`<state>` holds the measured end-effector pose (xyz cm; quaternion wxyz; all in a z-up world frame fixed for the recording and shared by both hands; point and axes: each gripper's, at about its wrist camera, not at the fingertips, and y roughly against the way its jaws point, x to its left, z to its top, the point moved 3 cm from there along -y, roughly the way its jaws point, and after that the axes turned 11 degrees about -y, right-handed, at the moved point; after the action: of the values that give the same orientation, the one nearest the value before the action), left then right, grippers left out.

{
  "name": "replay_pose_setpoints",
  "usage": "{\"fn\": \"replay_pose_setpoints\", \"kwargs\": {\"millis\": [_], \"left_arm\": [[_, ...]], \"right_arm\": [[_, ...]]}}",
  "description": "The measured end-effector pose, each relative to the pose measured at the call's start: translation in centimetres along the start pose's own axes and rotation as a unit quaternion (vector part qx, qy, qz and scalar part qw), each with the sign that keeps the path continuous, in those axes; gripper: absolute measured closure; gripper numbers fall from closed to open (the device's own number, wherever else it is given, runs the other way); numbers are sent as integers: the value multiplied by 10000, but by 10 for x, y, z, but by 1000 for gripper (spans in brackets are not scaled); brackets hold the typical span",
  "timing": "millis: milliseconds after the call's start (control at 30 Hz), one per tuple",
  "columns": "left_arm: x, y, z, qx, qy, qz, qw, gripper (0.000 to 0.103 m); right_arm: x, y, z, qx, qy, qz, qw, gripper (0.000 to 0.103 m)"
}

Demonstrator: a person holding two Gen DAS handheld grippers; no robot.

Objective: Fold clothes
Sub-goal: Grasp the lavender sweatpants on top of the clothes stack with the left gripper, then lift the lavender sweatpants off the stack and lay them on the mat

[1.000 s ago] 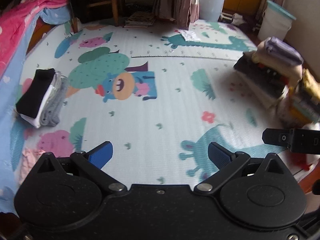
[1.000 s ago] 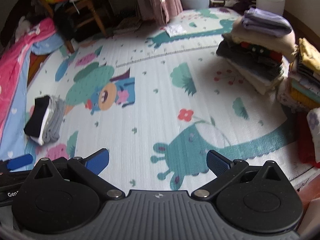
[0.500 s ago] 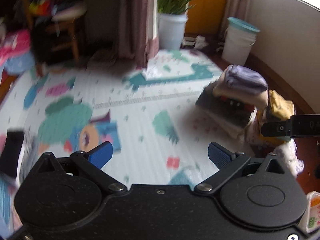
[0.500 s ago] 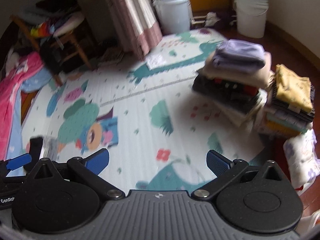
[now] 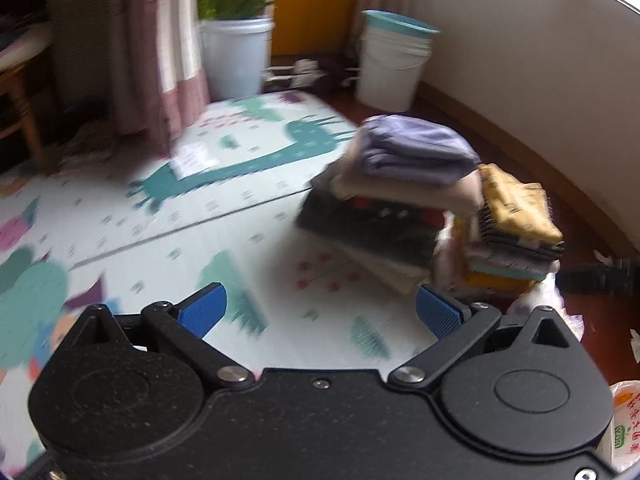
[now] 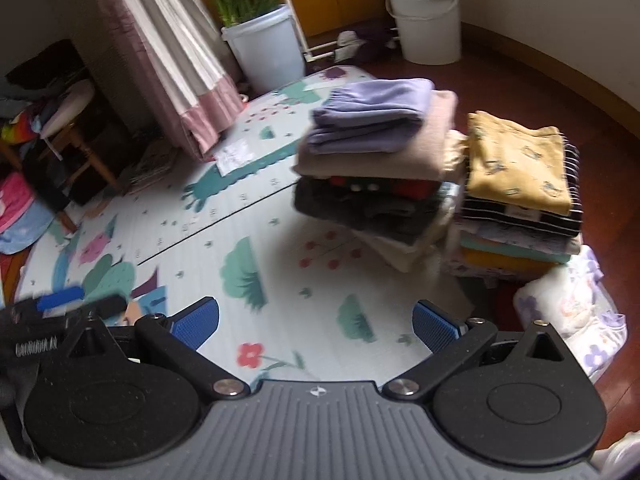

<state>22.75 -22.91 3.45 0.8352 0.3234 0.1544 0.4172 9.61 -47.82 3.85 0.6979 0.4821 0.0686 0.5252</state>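
Observation:
Two stacks of folded clothes stand at the right edge of the play mat (image 6: 240, 216). The taller stack (image 6: 372, 168) has a lilac garment (image 6: 372, 116) on top; the other stack (image 6: 520, 200) is topped by a mustard printed garment (image 6: 516, 160). Both stacks also show in the left wrist view, the lilac-topped stack (image 5: 400, 184) and the mustard-topped stack (image 5: 516, 228). My left gripper (image 5: 320, 312) hangs open above the mat, short of the stacks, with nothing held. My right gripper (image 6: 316, 324) is open and empty too. The left gripper's blue fingertip (image 6: 60, 298) shows at the right view's left edge.
A white floral bundle (image 6: 572, 312) lies right of the stacks on the wooden floor. At the back stand a curtain (image 6: 168, 64), a white plant pot (image 6: 268, 48) and a white bucket (image 6: 428, 20). A wooden chair (image 6: 68, 132) and pink bedding (image 6: 16, 200) are at the left.
Both grippers have swung to the right and tilted up: the small folded pile at the left has left view and the clothes stacks now sit closer and more central. Both stay open.

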Motion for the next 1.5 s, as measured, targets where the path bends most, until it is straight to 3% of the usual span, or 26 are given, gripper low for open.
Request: {"fn": "replay_pose_setpoints", "kwargs": {"millis": [200,367,433,500,667,800,967,1033,1133,1300,1433,1500], "left_arm": [[-40,-73,52,-147,-147,-259,9994,4],[-48,-126,84,-245,71,-505,9984,29],[-46,-147,95,-279,126,-554,9980,46],[-38,-171,107,-269,380,-601,9971,53],[-22,-220,136,-343,947,-723,9923,53],[-18,-255,152,-283,1131,-630,9912,52],[-20,-276,163,-275,1132,-559,9916,51],[-25,-277,165,-265,905,-544,9941,75],[-27,-252,167,-595,859,-783,9914,83],[-34,-175,171,-1118,399,-977,9881,86],[-38,-89,178,-1573,4,-1063,9818,88],[-34,-40,180,-1807,-187,-1052,9777,97]], "right_arm": [[-28,-14,10,-133,205,-408,9989,16],[-57,-25,21,-282,165,-810,9962,30],[-69,-28,26,-301,66,-883,9956,34],[-80,-32,29,-279,-15,-970,9949,37],[-89,-40,29,-230,86,-1202,9924,33],[-95,-40,31,-265,98,-1290,9912,26],[-94,-42,30,-173,99,-1209,9925,23],[-91,-41,29,-165,159,-1180,9927,23],[-87,-38,30,-169,151,-1100,9937,23],[-78,-31,31,-267,138,-1039,9941,22],[-66,-28,28,-263,185,-984,9946,22],[-59,-25,27,-278,189,-945,9950,21]]}}
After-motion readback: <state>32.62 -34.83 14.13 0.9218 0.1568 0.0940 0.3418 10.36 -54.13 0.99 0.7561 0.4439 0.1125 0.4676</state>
